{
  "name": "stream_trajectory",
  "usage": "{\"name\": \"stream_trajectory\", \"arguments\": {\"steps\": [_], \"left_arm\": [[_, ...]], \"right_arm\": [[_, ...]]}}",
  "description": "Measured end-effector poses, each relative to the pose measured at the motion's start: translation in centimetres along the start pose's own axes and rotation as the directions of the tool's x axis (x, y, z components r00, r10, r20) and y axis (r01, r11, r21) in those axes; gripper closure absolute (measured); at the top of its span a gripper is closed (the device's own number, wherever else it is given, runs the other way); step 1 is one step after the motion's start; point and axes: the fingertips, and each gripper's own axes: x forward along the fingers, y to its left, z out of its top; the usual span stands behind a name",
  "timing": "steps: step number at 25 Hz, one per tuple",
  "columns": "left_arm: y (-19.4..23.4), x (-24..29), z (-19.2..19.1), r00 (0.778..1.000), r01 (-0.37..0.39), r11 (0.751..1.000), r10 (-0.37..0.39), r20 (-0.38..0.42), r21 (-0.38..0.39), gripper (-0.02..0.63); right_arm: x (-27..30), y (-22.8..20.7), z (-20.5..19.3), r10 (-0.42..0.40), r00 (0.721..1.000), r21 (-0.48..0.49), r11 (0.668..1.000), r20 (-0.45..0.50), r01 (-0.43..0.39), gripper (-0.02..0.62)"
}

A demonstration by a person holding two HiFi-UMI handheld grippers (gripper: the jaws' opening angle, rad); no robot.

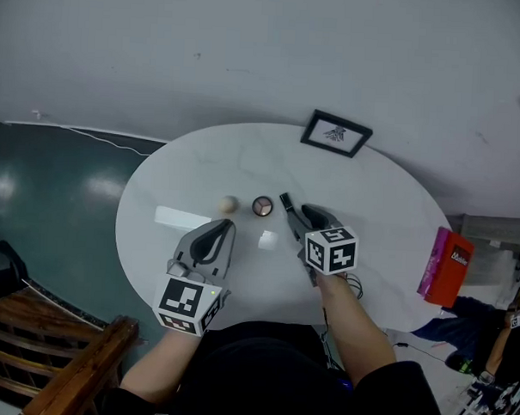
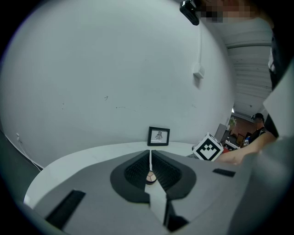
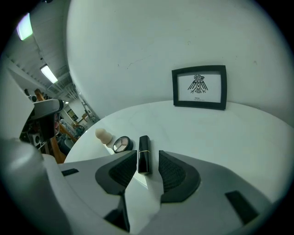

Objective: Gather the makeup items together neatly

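Note:
On the white oval table (image 1: pixel 184 182) three makeup items lie in a row: a beige sponge (image 1: pixel 229 204), a round compact (image 1: pixel 262 206) and a black lipstick (image 1: pixel 287 203). My right gripper (image 1: pixel 304 213) is open at the lipstick's near end. In the right gripper view the lipstick (image 3: pixel 144 155) lies between the pads with a gap on each side, and the compact (image 3: pixel 122 144) and sponge (image 3: pixel 104 136) sit to its left. My left gripper (image 1: pixel 228 227) is shut with nothing in it, just short of the sponge. In its own view the compact (image 2: pixel 150 176) shows through the slit between the closed jaws.
A black picture frame (image 1: pixel 336 133) leans on the wall at the table's back. A red box (image 1: pixel 447 266) stands off the right edge. A wooden chair (image 1: pixel 64 366) is at the lower left, by the teal floor (image 1: pixel 45 193).

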Motion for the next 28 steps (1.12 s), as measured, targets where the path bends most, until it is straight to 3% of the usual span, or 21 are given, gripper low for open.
{"name": "stream_trajectory", "arguments": {"steps": [7,23,28], "left_arm": [[-0.4,-0.4,-0.3,1.000,0.000,1.000,0.000,-0.002,0.007,0.583],[-0.8,-1.0,-1.1,1.000,-0.015,1.000,0.015,-0.007,-0.004,0.583],[-0.8,-0.8,-0.8,1.000,-0.018,1.000,0.018,-0.005,-0.009,0.583]], "right_arm": [[0.0,3.0,-0.3,0.055,0.998,-0.130,0.990,0.004,-0.054,0.442],[0.5,0.6,1.1,-0.005,1.000,-0.133,0.991,0.025,0.009,0.449],[0.5,1.1,0.8,0.021,1.000,-0.101,0.995,0.000,-0.021,0.449]]}}
